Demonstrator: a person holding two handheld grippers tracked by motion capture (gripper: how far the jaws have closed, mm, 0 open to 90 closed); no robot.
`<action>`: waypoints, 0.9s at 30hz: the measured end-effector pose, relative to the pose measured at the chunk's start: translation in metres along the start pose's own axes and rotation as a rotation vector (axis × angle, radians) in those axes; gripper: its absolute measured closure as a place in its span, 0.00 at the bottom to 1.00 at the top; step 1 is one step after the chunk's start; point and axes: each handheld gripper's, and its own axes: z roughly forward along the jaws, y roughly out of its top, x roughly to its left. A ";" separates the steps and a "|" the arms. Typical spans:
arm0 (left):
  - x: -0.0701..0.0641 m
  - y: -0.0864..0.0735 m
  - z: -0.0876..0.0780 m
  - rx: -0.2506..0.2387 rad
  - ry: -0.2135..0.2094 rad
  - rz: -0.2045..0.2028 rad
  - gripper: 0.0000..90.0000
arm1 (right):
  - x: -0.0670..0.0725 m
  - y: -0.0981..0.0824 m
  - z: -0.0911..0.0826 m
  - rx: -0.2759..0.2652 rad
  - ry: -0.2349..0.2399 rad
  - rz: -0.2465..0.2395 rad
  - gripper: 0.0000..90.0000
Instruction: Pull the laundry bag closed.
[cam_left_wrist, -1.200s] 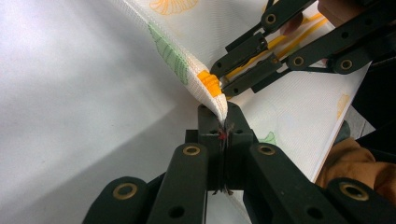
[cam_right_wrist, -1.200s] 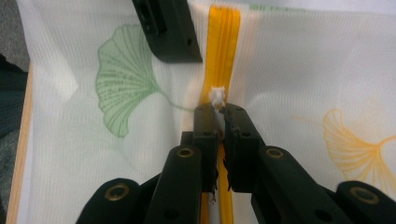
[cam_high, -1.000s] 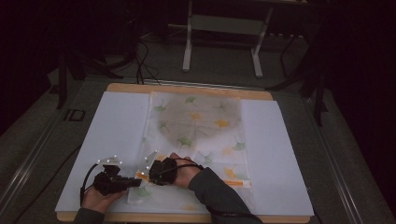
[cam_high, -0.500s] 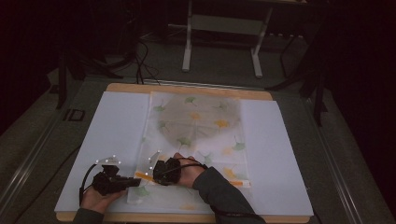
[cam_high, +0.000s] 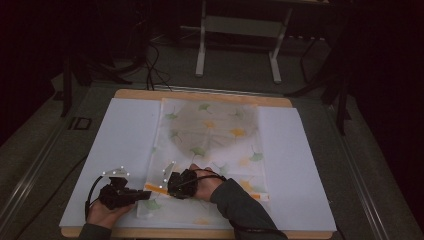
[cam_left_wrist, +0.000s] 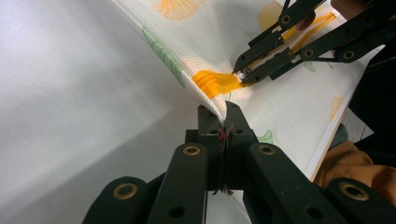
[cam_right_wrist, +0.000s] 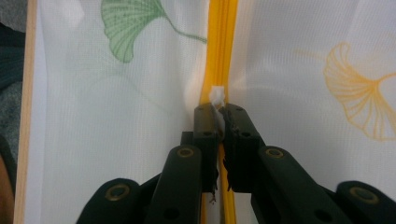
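Note:
A white mesh bag (cam_high: 210, 135) printed with green and orange ginkgo leaves lies flat on the white mat (cam_high: 120, 135). An orange zipper (cam_high: 235, 193) runs across the bag's near end. My left gripper (cam_high: 148, 194) is shut on the bag's left edge (cam_left_wrist: 205, 100), just below the zipper's orange end (cam_left_wrist: 212, 81), and lifts the cloth a little. My right gripper (cam_high: 161, 187) points left along the zipper (cam_right_wrist: 222, 46) and is shut on the small white zipper pull (cam_right_wrist: 217, 95). The left gripper view shows the right gripper (cam_left_wrist: 242, 74) pinching at the zipper's end, close above my left gripper (cam_left_wrist: 223, 109).
The mat rests on a wooden table (cam_high: 200, 95) whose edge (cam_right_wrist: 30, 93) runs close to the bag's side. A metal stand (cam_high: 240, 30) and cables (cam_high: 150, 55) are on the dark floor behind. An orange sleeve (cam_left_wrist: 345, 163) is near the left gripper.

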 end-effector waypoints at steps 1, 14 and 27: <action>0.000 0.000 0.000 -0.001 0.000 -0.001 0.98 | 0.000 -0.001 0.000 0.000 0.000 0.001 0.94; 0.001 0.000 -0.001 -0.003 -0.001 -0.002 0.98 | -0.001 -0.010 -0.006 0.019 -0.001 0.008 0.94; 0.001 -0.001 -0.003 -0.004 -0.004 0.002 0.98 | -0.003 -0.021 -0.011 0.028 -0.001 0.020 0.94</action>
